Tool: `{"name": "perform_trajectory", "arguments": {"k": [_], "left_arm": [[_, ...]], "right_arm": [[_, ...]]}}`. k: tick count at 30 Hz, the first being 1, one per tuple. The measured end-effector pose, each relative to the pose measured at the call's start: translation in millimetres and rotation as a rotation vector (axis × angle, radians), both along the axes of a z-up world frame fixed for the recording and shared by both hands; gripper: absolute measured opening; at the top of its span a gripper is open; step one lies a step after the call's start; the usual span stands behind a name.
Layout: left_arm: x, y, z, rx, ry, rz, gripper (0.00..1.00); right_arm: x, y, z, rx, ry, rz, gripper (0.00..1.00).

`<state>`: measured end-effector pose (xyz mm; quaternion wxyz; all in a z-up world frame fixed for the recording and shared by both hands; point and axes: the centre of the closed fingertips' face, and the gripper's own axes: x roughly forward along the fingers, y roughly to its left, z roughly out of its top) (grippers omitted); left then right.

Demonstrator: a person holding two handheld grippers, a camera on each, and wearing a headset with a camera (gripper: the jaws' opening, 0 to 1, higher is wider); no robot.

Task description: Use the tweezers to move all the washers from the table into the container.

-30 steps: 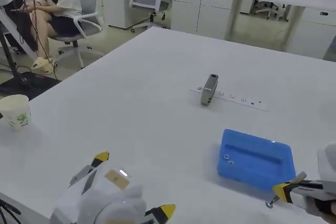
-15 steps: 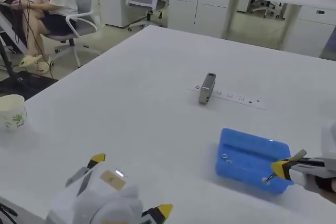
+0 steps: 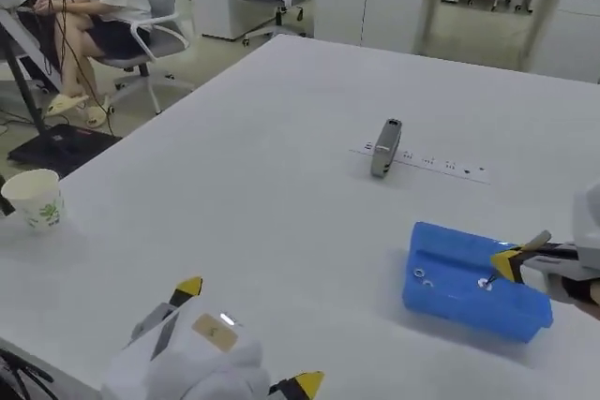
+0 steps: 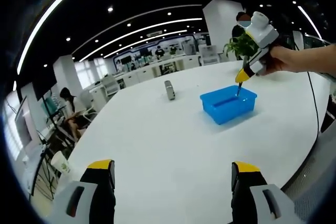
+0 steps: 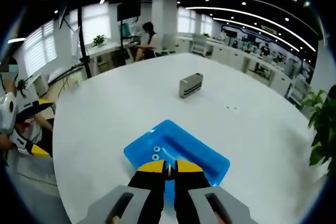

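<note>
**Tweezers over the blue container**

Far left on the white table (image 3: 281,166), a paper cup (image 3: 33,199). Near the front edge, left gripper (image 3: 246,334) with jaws spread wide, gripping nothing. Further right, blue container (image 3: 469,304) with two washers (image 3: 420,274) lying at its left end. Far right, right gripper (image 3: 513,262) pinched narrow on the tweezers (image 3: 495,274), tip lowered over the container's inside, third washer (image 3: 485,282) caught there.

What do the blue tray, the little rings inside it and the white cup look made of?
Blue rectangular tray: likely plastic, uniform colour, soft sheen. Small ring washers: probably metal, silvery glints. White cup: seemingly paper, matte with green print.
</note>
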<state>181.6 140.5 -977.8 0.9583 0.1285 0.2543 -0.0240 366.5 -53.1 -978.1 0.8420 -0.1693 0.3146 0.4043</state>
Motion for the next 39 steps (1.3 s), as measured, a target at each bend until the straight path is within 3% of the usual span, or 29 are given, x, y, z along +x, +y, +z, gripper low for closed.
{"name": "perform_trajectory", "arguments": {"k": [6,12,19,26,31,34,39], "left_arm": [[0.3,0.6,0.4,0.001,-0.001,0.002,0.93],[0.2,3.8,2.0,-0.001,-0.007,0.017,0.92],[-0.3,5.8,4.4,0.001,-0.016,0.029,0.90],[-1.1,5.8,5.4,-0.011,-0.015,0.035,0.88],[-1.4,-0.2,6.0,-0.033,-0.005,0.008,0.76],[-1.4,-5.7,7.2,-0.074,-0.002,-0.013,0.76],[-0.9,-13.4,12.6,-0.094,0.006,-0.055,0.74]], "right_arm": [[10.4,1.7,-24.4,-0.039,0.022,-0.013,0.01],[5.8,7.5,-45.4,-0.060,0.070,-0.002,0.01],[0.6,8.2,-53.6,-0.092,0.079,0.016,0.02],[9.8,4.3,-57.1,-0.100,0.074,0.024,0.02],[9.7,3.2,-56.3,-0.121,0.066,0.032,0.03],[12.0,2.7,-50.1,-0.089,0.066,0.011,0.03],[9.8,3.8,-29.8,-0.028,0.065,-0.005,0.02]]}}
